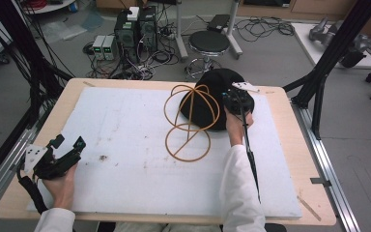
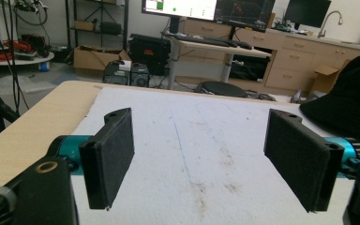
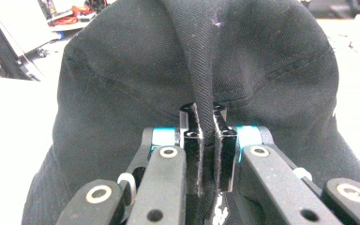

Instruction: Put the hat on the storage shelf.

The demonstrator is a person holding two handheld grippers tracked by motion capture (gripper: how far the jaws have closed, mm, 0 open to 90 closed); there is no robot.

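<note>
A black cap [image 1: 204,104] sits at the far right of the white foam board [image 1: 125,145], draped over a tan wire stand [image 1: 189,141] made of looping rings. My right gripper [image 1: 235,99] is at the cap's right side; in the right gripper view it [image 3: 207,136] is shut on a raised fold of the cap's black fabric [image 3: 122,70]. Near the table's front left corner, my left gripper [image 1: 69,142] is held open with nothing between its pads [image 2: 115,157]. Far off at the right edge of the left gripper view lies the cap [image 2: 351,108].
The foam board covers most of the wooden table [image 1: 67,96]. Black frame posts stand at the left [image 1: 29,72] and right [image 1: 319,92] edges. Beyond the far edge, a stool [image 1: 208,43] and computer boxes [image 1: 135,29] are on the floor. The right gripper's cable [image 1: 249,154] trails back along the sleeve.
</note>
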